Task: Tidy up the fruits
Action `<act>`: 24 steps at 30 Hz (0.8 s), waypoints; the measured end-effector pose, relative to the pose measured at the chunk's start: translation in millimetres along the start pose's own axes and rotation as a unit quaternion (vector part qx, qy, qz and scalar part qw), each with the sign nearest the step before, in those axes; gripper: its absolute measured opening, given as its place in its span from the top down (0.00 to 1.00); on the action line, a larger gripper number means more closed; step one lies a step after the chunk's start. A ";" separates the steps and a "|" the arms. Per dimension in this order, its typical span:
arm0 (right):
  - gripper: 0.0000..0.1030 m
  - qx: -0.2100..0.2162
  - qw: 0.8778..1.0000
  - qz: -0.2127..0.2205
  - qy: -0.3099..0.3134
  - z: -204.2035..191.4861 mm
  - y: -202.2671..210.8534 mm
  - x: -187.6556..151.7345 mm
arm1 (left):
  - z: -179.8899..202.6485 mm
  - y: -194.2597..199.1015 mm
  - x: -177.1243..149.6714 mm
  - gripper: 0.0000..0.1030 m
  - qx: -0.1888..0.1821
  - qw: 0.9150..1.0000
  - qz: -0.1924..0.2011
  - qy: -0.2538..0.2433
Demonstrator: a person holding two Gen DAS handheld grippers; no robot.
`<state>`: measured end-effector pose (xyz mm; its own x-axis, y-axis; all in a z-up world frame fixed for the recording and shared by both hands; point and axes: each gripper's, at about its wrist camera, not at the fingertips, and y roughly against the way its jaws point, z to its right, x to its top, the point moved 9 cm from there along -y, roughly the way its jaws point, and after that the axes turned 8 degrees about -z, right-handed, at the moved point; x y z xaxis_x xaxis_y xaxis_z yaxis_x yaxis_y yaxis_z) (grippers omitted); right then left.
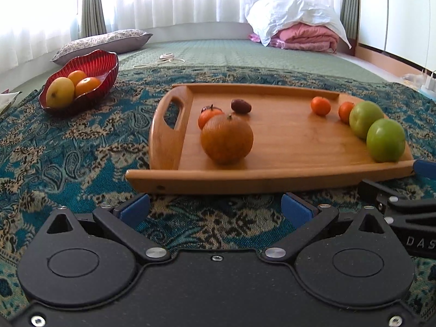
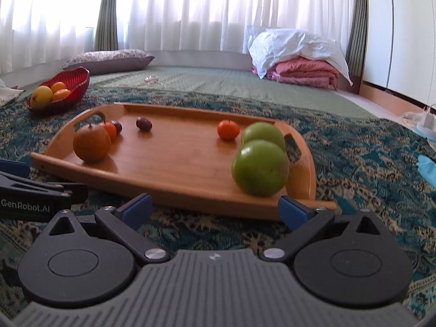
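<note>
Both the left tool (image 1: 215,207) and right tool (image 2: 215,207) rest wide open and empty just before the wooden tray (image 1: 286,147), which carries loose fruit, presumably awaiting sorting, while the red bowl (image 1: 81,81) beyond the tray's left end holds three.

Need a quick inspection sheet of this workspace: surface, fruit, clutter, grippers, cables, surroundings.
Surface: teal patterned woven rug, green quilted mat behind.
Job's things: wooden handled tray holds a large orange fruit, small tangerines, dark plums, two green apples; red ribbed glass bowl holds a yellow fruit and two oranges.
Clutter: pale looped cord on mat.
Grippers: left hand-held gripper open, empty; right hand-held gripper open, empty.
Cables: white charger and cable at right.
Surroundings: floral pillow, folded pink blanket, white curtains.
</note>
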<state>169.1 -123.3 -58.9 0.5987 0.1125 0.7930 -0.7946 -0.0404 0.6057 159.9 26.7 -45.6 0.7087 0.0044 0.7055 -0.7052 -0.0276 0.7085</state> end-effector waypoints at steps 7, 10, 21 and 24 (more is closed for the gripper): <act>0.00 -0.003 1.000 -0.019 -0.011 1.3 -11.3 -8.4 | 3.2 -12.1 -4.9 0.00 0.008 1.000 -0.012 -0.004; 0.00 -0.006 1.000 -0.029 -0.008 0.0 -16.1 -12.7 | 3.5 -13.4 -6.1 0.00 0.010 1.000 -0.012 -0.005; 0.00 -0.001 0.999 -0.041 -0.011 -1.5 -22.3 -19.3 | 3.8 -18.2 -8.8 0.00 0.010 1.000 -0.008 -0.005; 0.00 -0.001 0.999 -0.039 -0.011 -1.3 -22.1 -19.3 | 3.7 -18.4 -9.1 0.00 0.008 1.000 -0.006 -0.004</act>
<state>175.0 -123.3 -87.7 0.6613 0.0926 0.7444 -0.7454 -0.0302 0.6660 166.5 23.5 -65.2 0.7173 -0.0026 0.6968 -0.6962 -0.0446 0.7165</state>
